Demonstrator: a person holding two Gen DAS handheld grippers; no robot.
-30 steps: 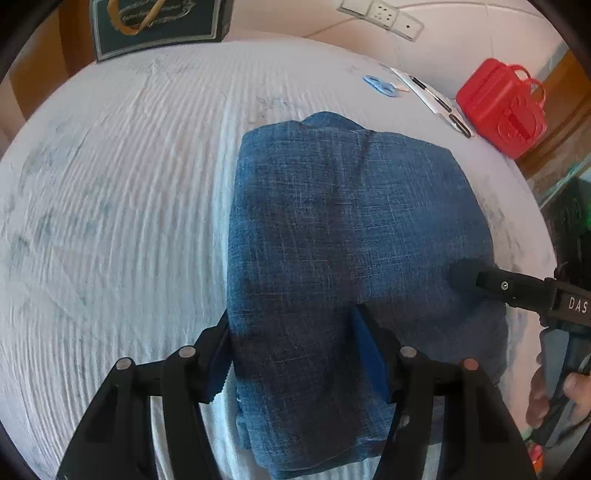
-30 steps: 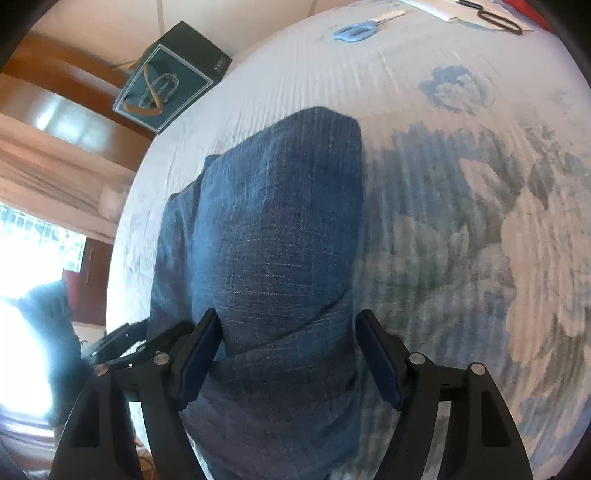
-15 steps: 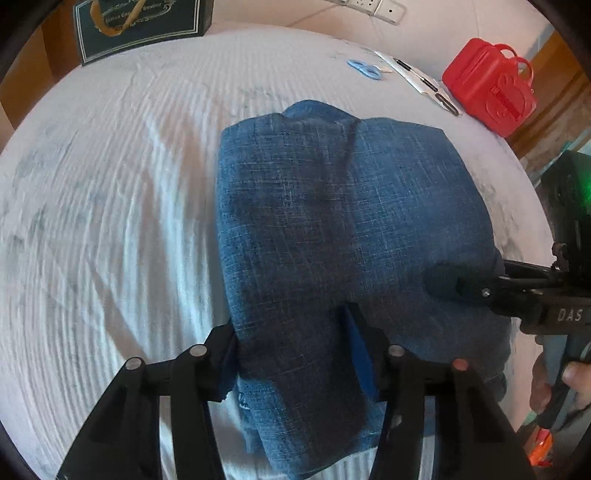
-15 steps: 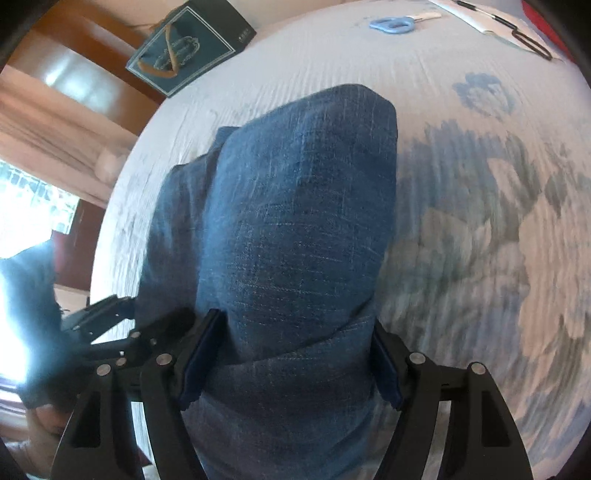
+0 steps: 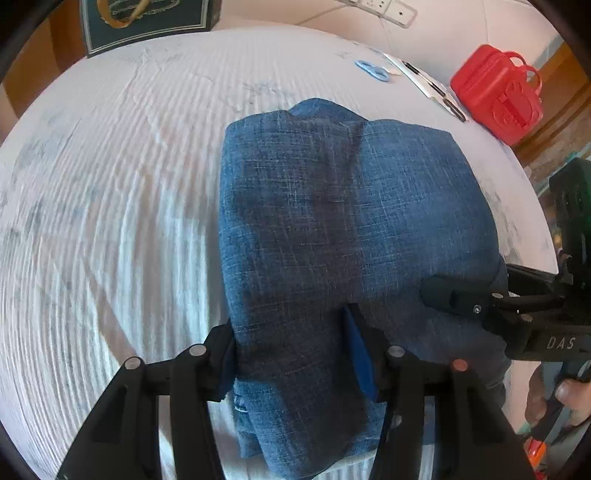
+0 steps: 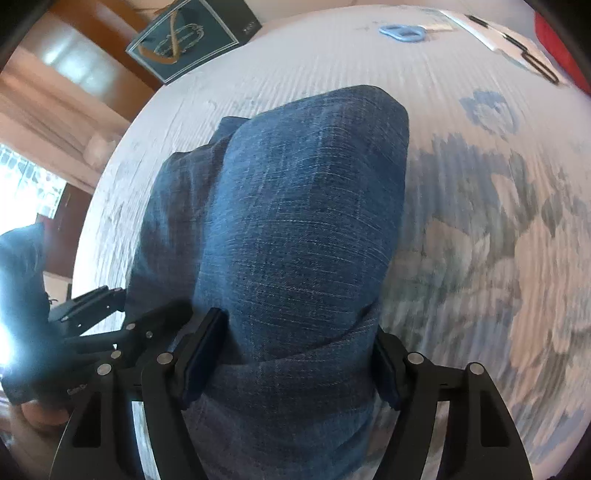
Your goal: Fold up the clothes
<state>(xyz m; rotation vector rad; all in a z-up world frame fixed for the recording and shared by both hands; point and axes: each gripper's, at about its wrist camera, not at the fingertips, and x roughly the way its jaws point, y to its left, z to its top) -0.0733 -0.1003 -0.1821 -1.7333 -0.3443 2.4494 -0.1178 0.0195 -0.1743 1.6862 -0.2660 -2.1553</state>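
Observation:
A folded blue denim-like garment (image 5: 332,221) lies on the bed. My left gripper (image 5: 293,354) straddles its near left part; the jaws are closing, and both blue pads press into the bunched cloth. My right gripper (image 6: 295,362) holds the near right part of the garment (image 6: 295,221), whose thick fold fills the jaws from pad to pad. In the left wrist view the right gripper's black finger (image 5: 443,295) lies on the cloth at the right. The left gripper's fingers (image 6: 110,314) show at the left of the right wrist view.
A white ribbed bedsheet (image 5: 92,221) with a blue flower print (image 6: 517,240) covers the bed. At the far edge lie blue-handled scissors (image 5: 371,70), a red plastic box (image 5: 498,103) and a dark printed box (image 5: 147,22). A hand (image 5: 554,398) holds the right gripper's handle.
The left jaws have drawn in on the cloth between them. The right gripper has rolled slightly, and the thick fold now fills its jaws where gaps showed before.

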